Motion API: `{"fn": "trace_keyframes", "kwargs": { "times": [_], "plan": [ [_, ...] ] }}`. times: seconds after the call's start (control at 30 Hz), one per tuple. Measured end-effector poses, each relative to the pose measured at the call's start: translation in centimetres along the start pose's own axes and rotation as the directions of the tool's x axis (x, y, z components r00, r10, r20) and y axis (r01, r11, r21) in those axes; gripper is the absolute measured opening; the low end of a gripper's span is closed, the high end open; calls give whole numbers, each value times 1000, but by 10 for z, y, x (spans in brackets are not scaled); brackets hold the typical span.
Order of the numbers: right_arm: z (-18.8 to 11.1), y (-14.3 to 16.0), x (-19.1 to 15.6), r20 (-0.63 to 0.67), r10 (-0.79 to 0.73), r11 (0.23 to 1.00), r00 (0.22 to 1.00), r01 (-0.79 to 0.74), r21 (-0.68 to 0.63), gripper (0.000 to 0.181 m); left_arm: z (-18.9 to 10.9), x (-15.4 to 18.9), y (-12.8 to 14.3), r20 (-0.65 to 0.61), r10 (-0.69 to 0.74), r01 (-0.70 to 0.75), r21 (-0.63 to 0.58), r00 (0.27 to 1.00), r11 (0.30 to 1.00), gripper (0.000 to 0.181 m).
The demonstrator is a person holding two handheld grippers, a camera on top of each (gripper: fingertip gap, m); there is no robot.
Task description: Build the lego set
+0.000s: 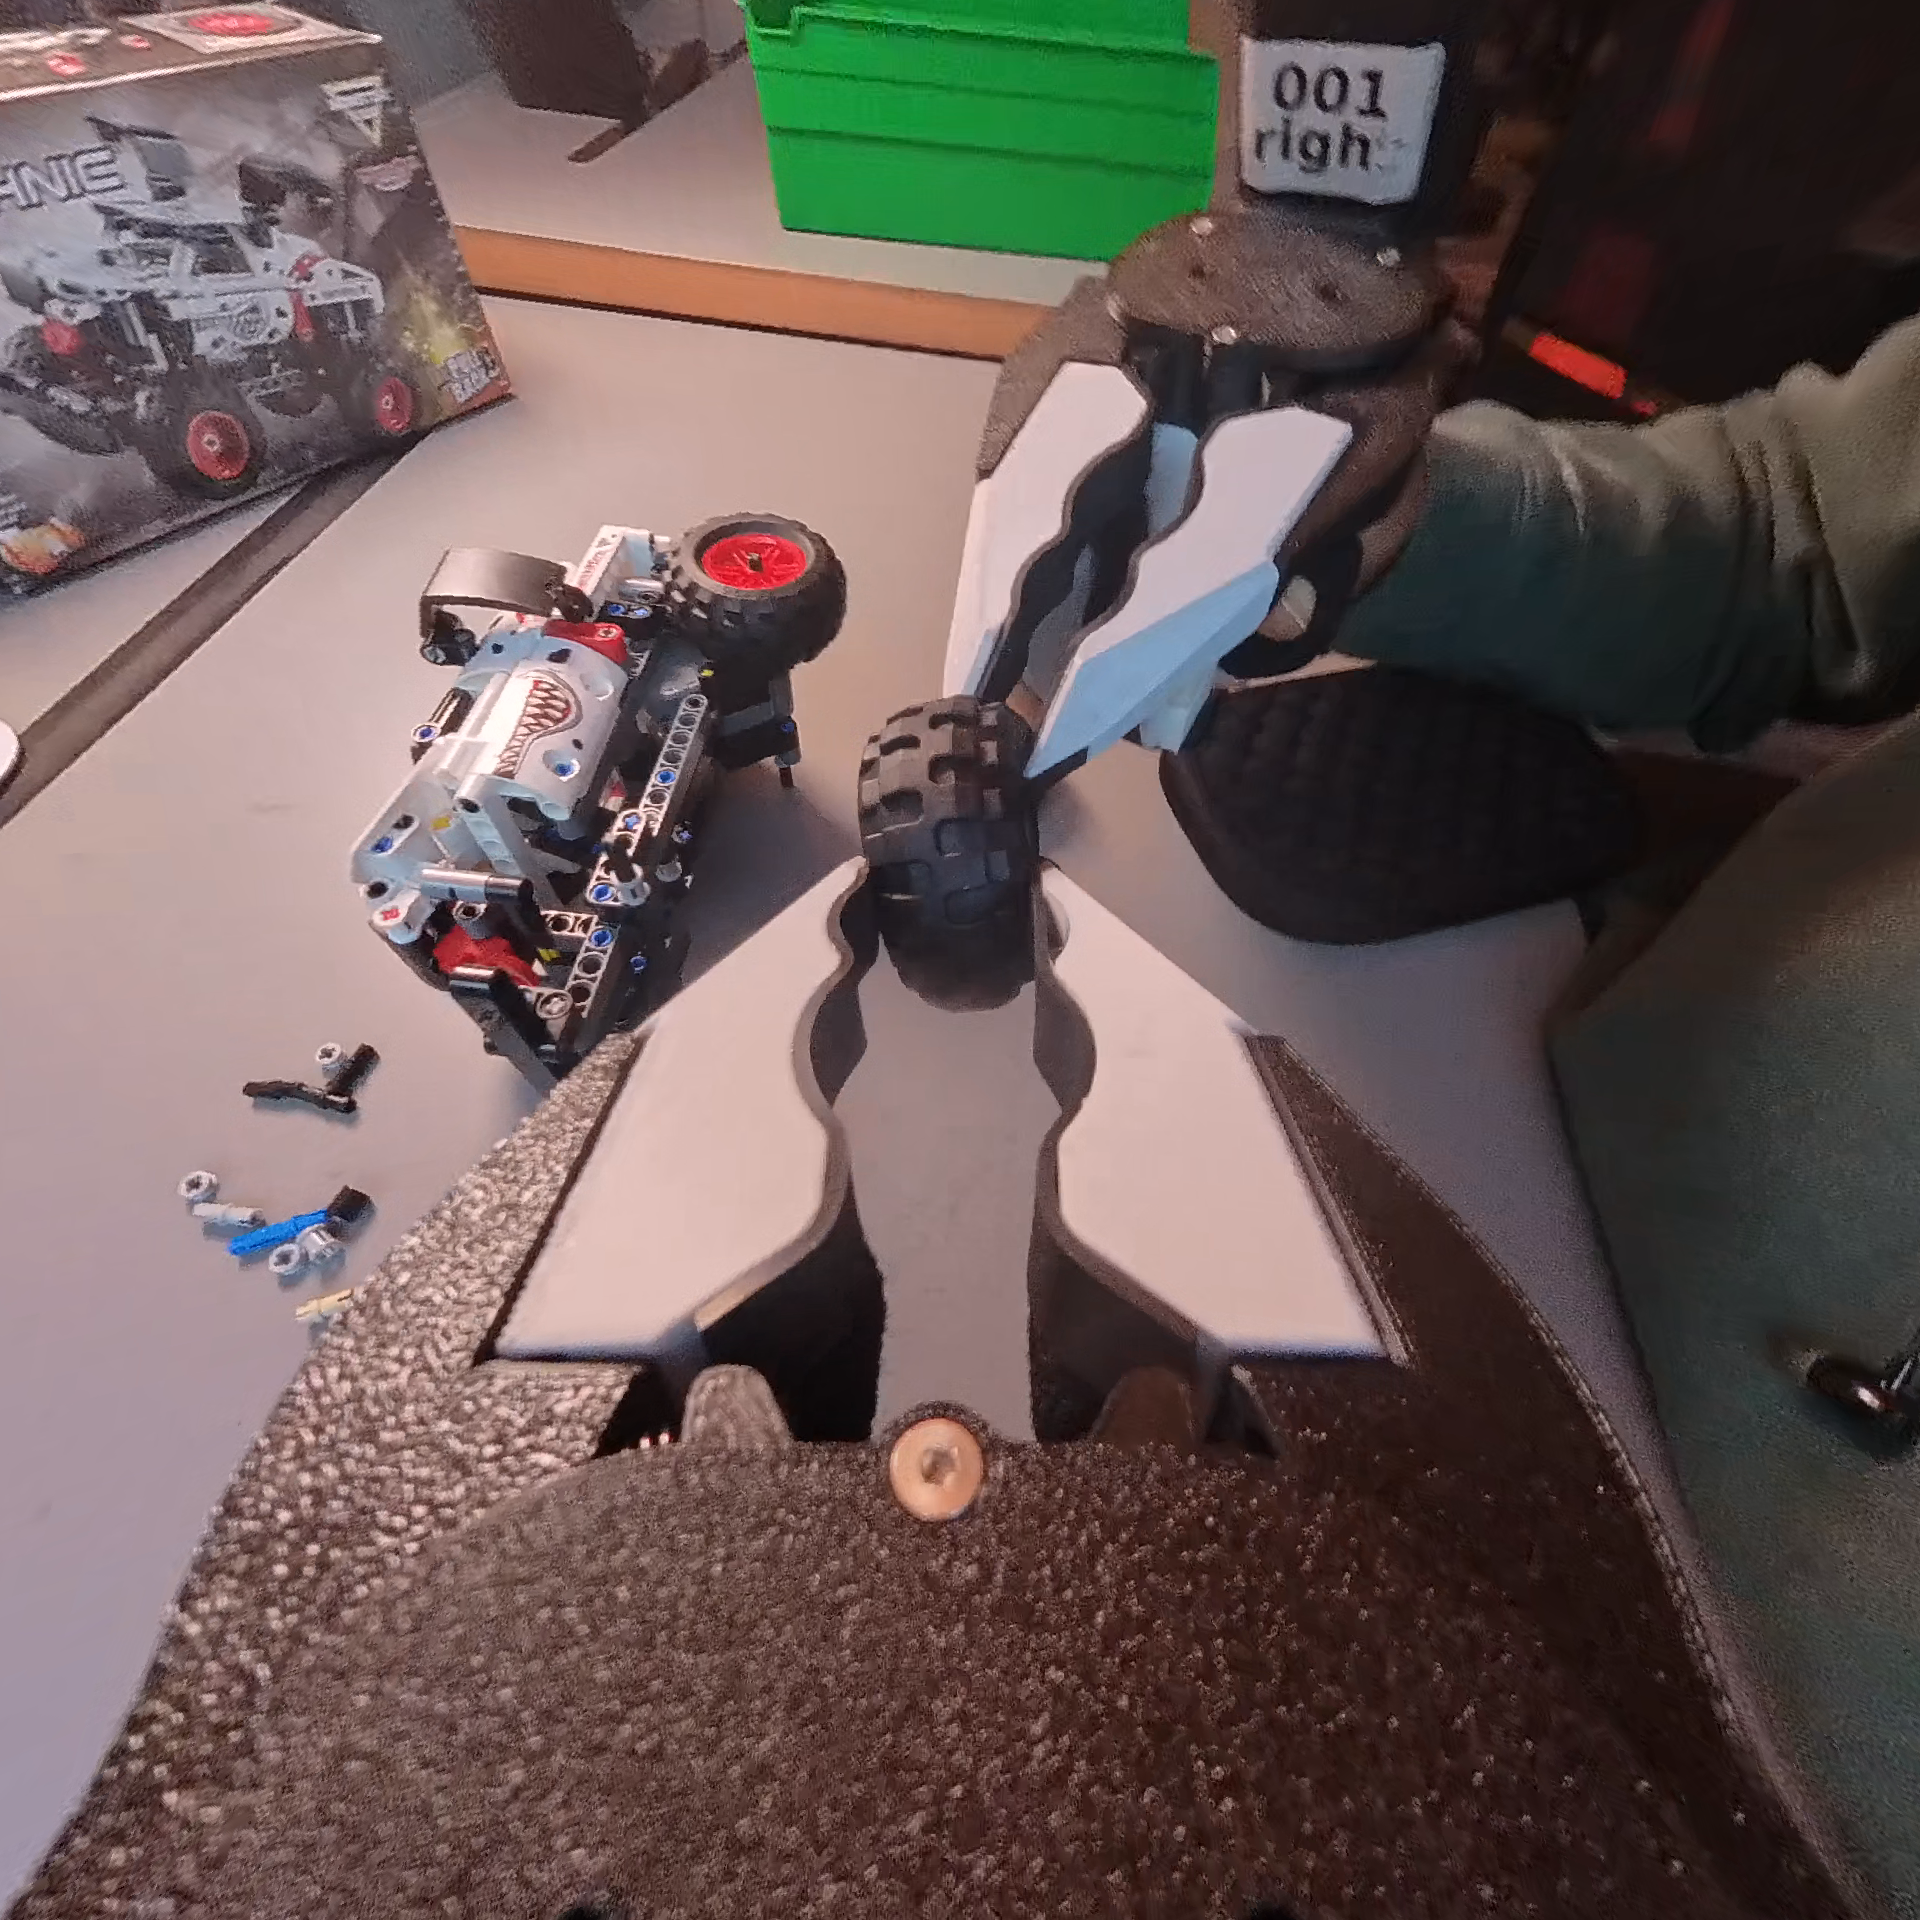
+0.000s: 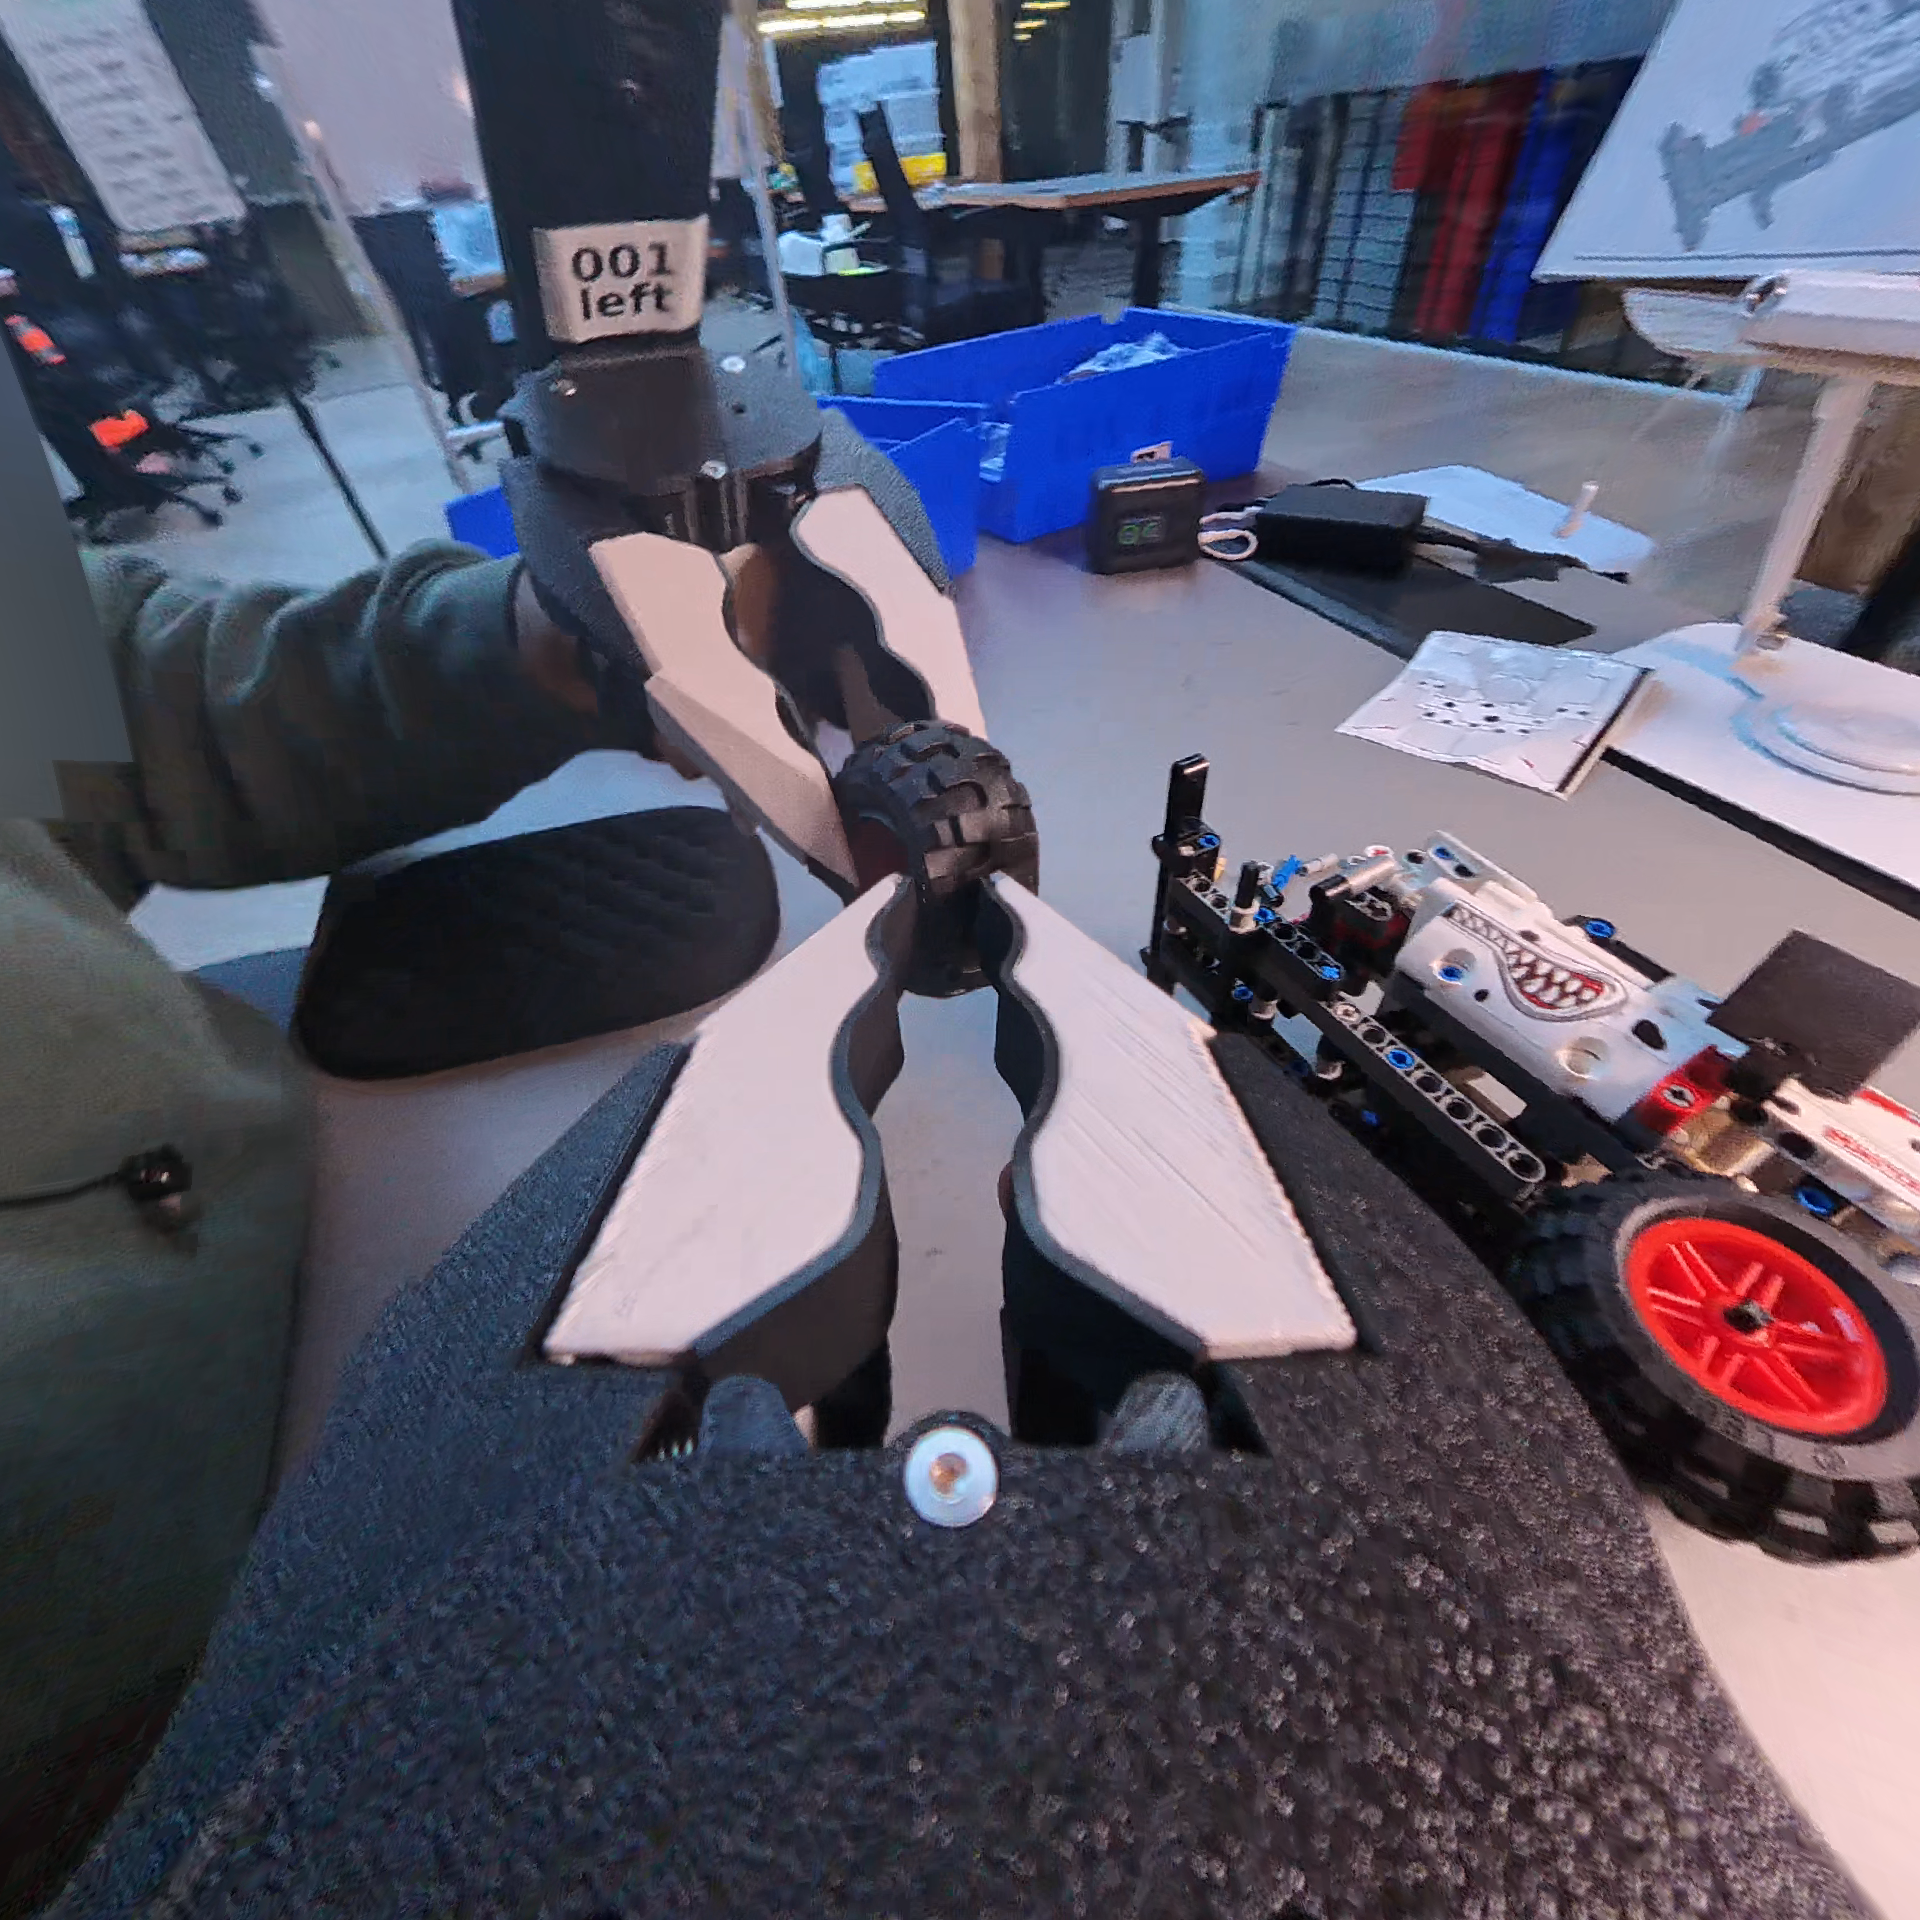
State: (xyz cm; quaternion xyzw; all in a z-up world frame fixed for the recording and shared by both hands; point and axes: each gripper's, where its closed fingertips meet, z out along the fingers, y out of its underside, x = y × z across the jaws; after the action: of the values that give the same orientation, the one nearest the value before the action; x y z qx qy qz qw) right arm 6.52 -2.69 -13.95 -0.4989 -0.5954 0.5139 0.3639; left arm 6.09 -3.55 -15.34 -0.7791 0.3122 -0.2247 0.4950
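Both tools are gripping one black tire above the desk. L tool is clamping its tread w/ jaws part open; R tool is pinching its edge, jaws nearly closed. Tire looks light, rubbery, grippy; best held across the tread. Truck is lying on its side nearby, one red wheel on. Loose pins, box and green bin are sitting apart, nothing blocking.
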Motion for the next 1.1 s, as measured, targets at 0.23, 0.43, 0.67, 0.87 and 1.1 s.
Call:
{"fn": "trace_keyframes", "kwargs": {
  "times": [0.23,0.43,0.67,0.87,1.1],
  "plan": [
    [-9,20,-32,273,-49,994,961,73,-79,8,0,33,15,-188,71,-82,-48,979,995,26],
    [-22,18,-52,512,206,978,834,-193,-81,6,-4,53,5,-385,-123,147,34,915,989,27],
    [-3,19,-8,106,168,985,980,-172,27,22,-2,11,6,-306,-482,527,81,821,846,25],
    [3,22,-11,-37,-195,978,980,191,-81,41,3,25,17,-195,-173,191,77,965,979,25],
    [4,74,-39,195,-613,719,766,643,-264,26,29,39,71,8,589,-574,-217,808,790,27]
  ]
}}
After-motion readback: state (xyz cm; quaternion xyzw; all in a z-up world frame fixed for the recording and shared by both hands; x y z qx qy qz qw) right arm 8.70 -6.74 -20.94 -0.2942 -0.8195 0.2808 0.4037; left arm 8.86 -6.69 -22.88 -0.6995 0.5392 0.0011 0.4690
